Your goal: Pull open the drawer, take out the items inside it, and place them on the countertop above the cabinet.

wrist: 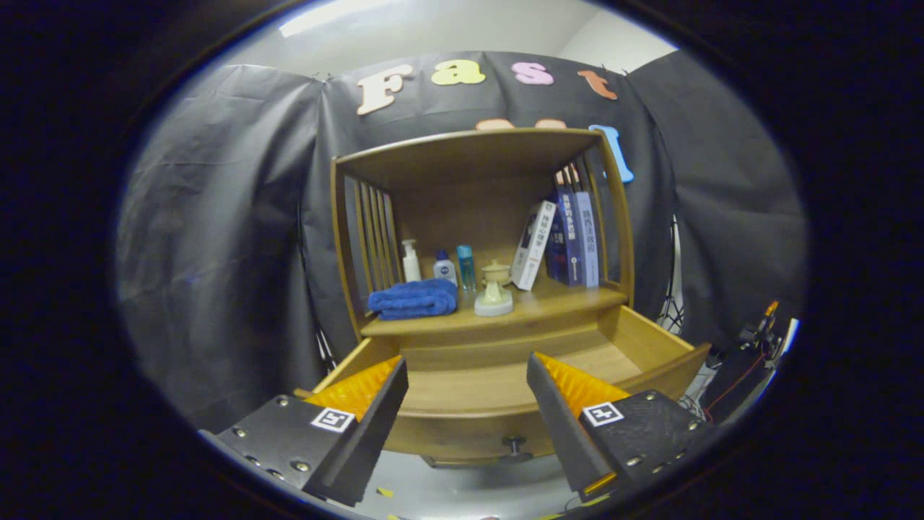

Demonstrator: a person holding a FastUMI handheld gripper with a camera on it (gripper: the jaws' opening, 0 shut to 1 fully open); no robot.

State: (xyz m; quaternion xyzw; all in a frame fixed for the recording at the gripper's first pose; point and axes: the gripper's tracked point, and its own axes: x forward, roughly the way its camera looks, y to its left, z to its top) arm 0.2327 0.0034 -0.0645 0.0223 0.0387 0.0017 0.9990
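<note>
Wooden drawer (505,383) of the light-brown cabinet (480,238) stands pulled open just ahead of the 2 spread, empty fingers of the gripper (468,375); its visible floor looks bare. Beyond them, on the countertop (556,292), rest a folded blue towel (413,298), 3 small bottles (445,267), a cream ceramic lidded pot (494,290) and leaning books (567,238). Judging by this, emptying seems done or nearly so, though the drawer's front corners stay hidden.
</note>
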